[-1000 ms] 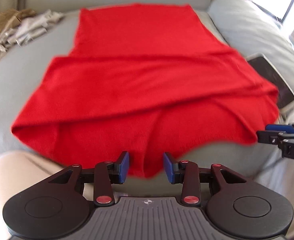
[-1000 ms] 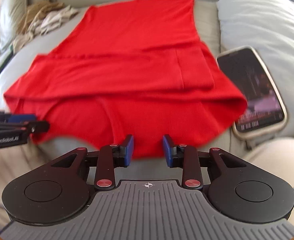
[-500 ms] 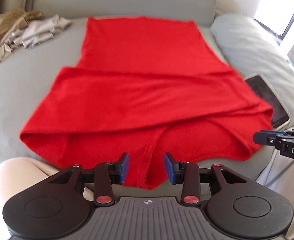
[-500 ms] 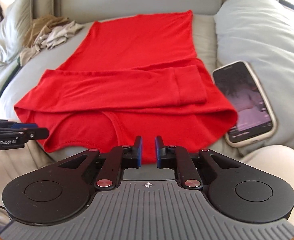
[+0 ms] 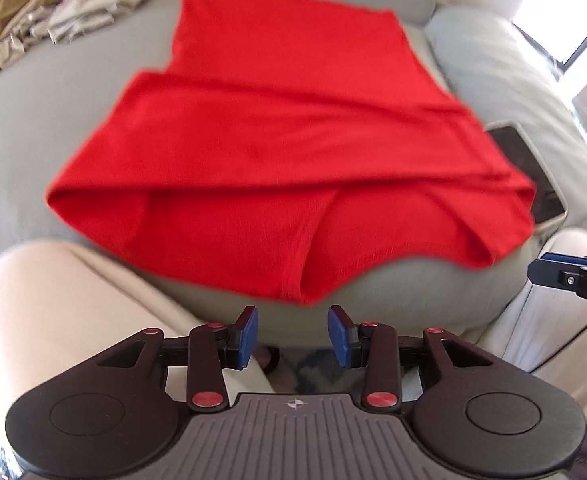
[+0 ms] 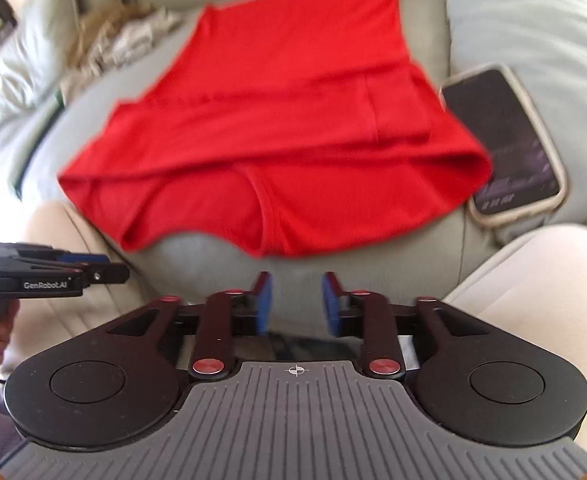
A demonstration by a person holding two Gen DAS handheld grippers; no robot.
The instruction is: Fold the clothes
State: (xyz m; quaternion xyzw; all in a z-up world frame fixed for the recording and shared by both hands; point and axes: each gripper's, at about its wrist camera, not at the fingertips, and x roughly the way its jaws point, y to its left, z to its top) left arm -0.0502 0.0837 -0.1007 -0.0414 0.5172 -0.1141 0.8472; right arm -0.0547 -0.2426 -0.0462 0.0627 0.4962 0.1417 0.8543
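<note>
A bright red knit garment (image 5: pixel 293 148) lies spread on the pale grey-green cushion of a sofa (image 5: pixel 45 128), its long body running toward the backrest and its sleeves folded across the near half, one sleeve cuff (image 6: pixel 397 108) lying flat on top toward the right. The neckline edge hangs just over the cushion's front rim, between the person's two cream-trousered knees (image 5: pixel 53 312). The left gripper (image 5: pixel 292 334), black with blue pads, is held below and short of that hanging edge, its jaws spread wide and holding nothing. The right gripper (image 6: pixel 296 302), of the same make, is likewise spread apart and empty, set just short of the garment's front edge. Each gripper appears at the edge of the other's view, level with the sofa front. A dark-screened smartphone in a beige case (image 6: pixel 505 140) rests on the cushion at the garment's right side, its near corner touching or slightly under the red fabric. A heap of crumpled tan and off-white clothing (image 5: pixel 41 12) sits at the far left of the seat, well apart from the garment. Both views are somewhat blurred.
</note>
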